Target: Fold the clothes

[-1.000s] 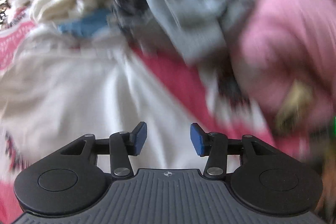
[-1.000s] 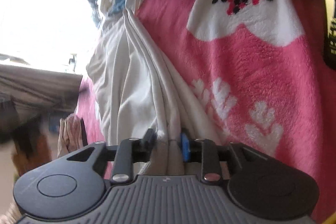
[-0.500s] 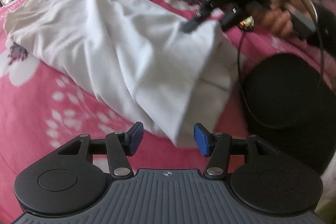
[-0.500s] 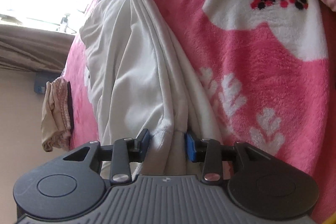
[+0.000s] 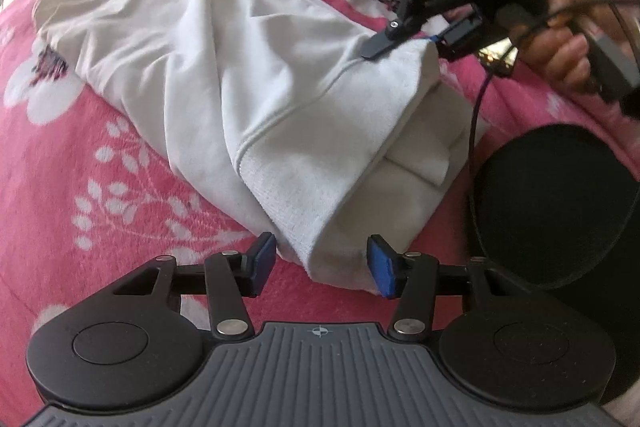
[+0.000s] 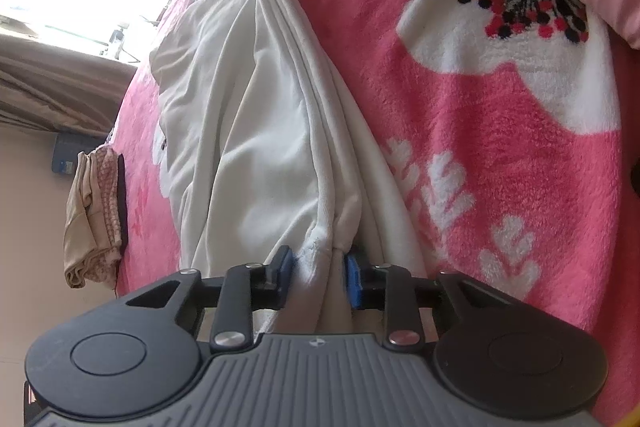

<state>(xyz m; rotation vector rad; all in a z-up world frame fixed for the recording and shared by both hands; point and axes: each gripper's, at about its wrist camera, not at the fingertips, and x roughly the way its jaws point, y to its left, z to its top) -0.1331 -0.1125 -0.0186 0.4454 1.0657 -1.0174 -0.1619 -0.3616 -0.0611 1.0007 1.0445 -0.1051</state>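
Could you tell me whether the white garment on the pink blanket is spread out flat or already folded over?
Folded over: the white garment lies in stacked layers, whose edges show at its near end, on the pink blanket.

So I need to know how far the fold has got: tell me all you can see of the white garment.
The white garment looks like soft knit, folded lengthwise in layers on the pink floral blanket, creased, with a stitched hem. The right gripper is closing on one bunched corner. The left gripper straddles the near corner, its pads not pressing.
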